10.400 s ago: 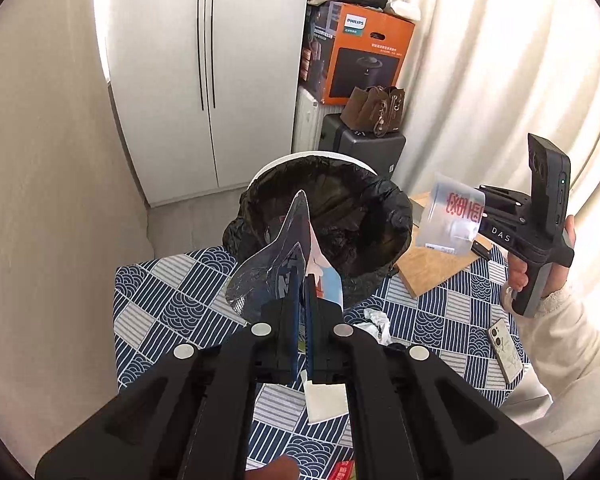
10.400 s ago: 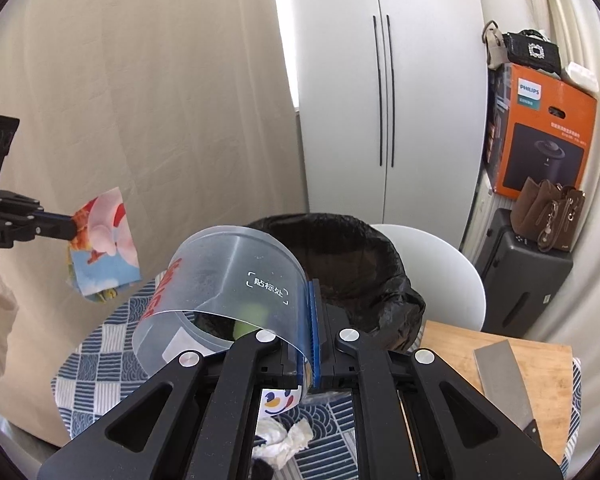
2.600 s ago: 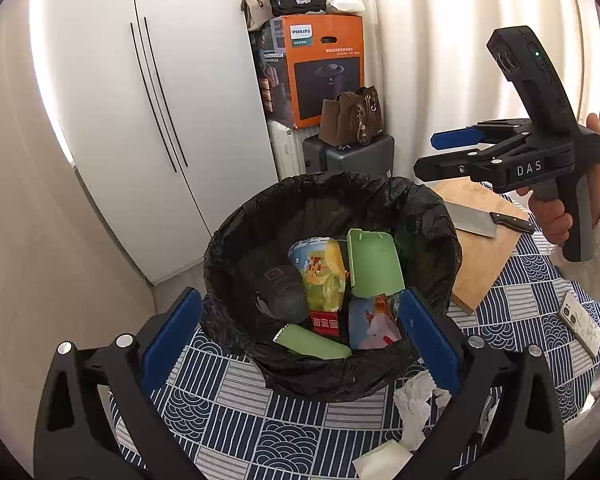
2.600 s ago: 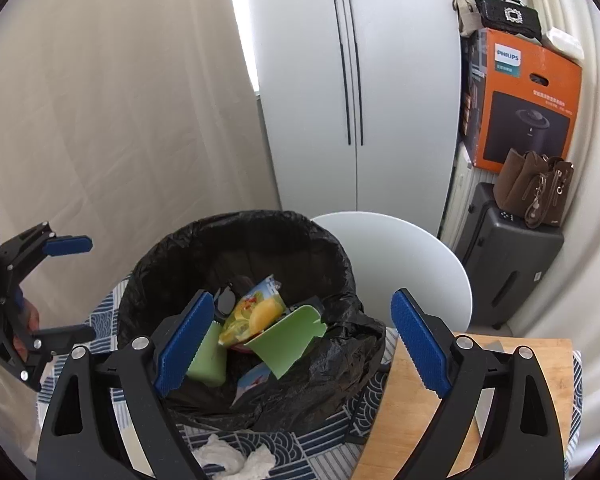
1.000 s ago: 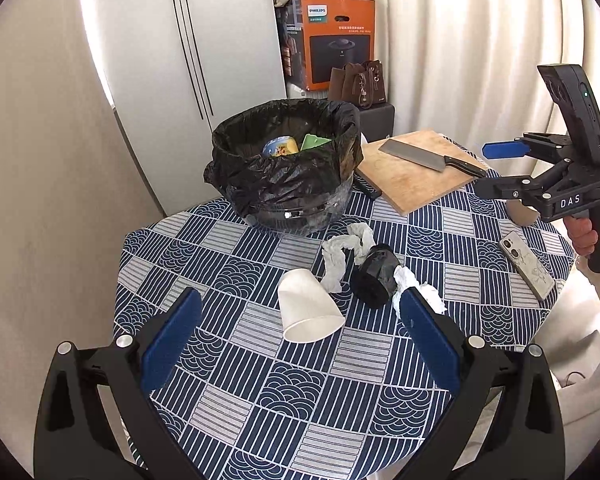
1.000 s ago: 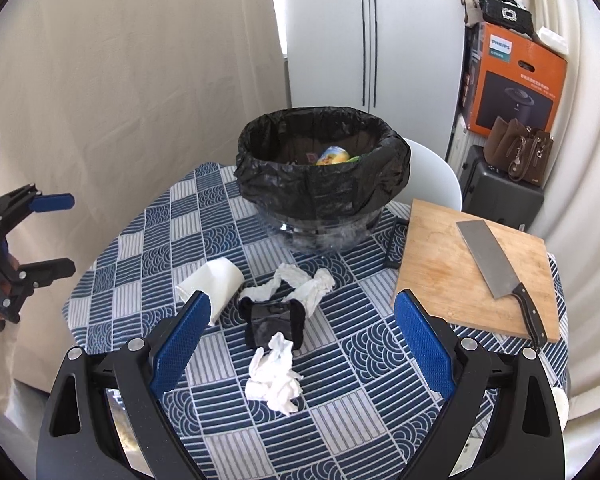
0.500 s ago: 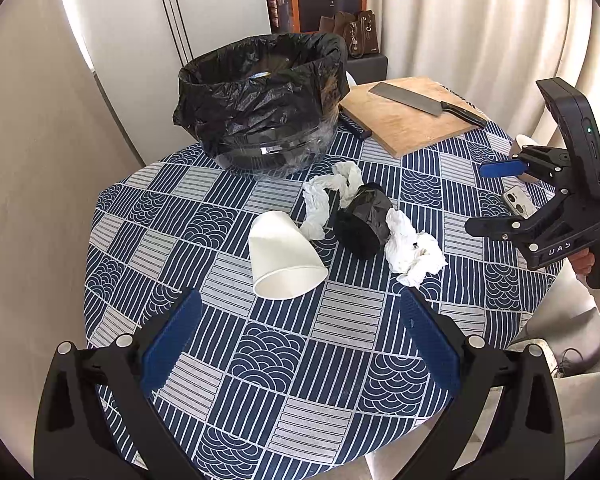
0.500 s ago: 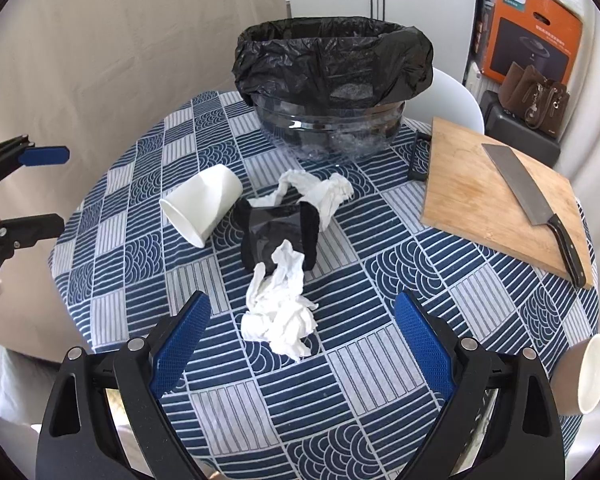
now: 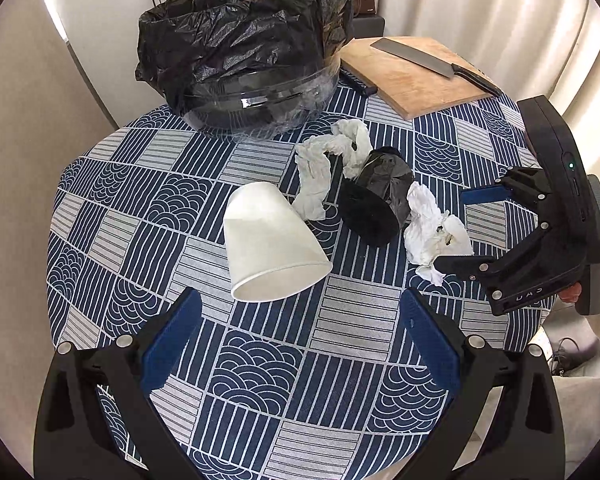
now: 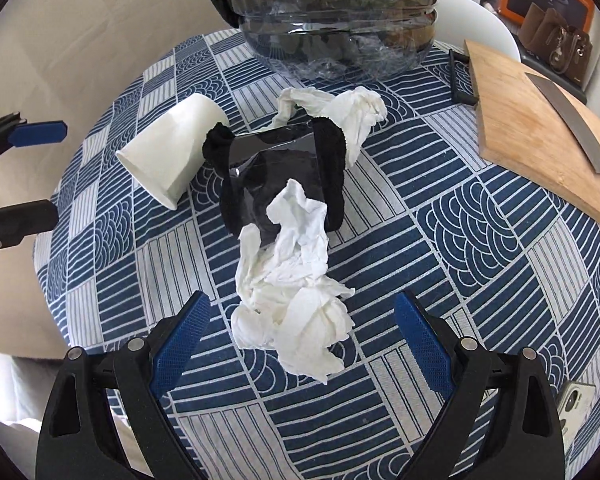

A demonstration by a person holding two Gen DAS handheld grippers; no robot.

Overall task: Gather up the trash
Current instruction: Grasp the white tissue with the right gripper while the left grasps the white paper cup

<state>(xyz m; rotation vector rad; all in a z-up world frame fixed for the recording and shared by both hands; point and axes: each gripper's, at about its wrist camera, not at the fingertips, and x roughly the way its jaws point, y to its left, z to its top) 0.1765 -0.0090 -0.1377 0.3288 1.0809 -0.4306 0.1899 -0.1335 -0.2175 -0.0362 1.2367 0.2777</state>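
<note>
A white paper cup (image 9: 270,250) lies on its side on the patterned tablecloth, just ahead of my open left gripper (image 9: 300,328). A black crumpled wrapper (image 9: 376,204) lies beside it, with a white tissue (image 9: 436,236) to its right and a second tissue (image 9: 332,164) behind. My open right gripper (image 10: 300,328) hovers just above the nearer tissue (image 10: 292,280), its jaws on either side of it. The cup (image 10: 172,156), the wrapper (image 10: 276,176) and the far tissue (image 10: 340,112) lie beyond. The right gripper (image 9: 466,228) also shows in the left wrist view. The black-lined bin (image 9: 248,44) stands at the back.
A wooden cutting board (image 9: 412,72) with a cleaver (image 9: 432,60) lies at the back right. A phone (image 10: 576,400) lies near the table's right edge. The bin (image 10: 336,12) fills the far side in the right wrist view. The left gripper (image 10: 20,172) shows at the left.
Both grippers, open and empty, have come down from above the bin toward the table. The left one has neared the cup, the right one the near tissue.
</note>
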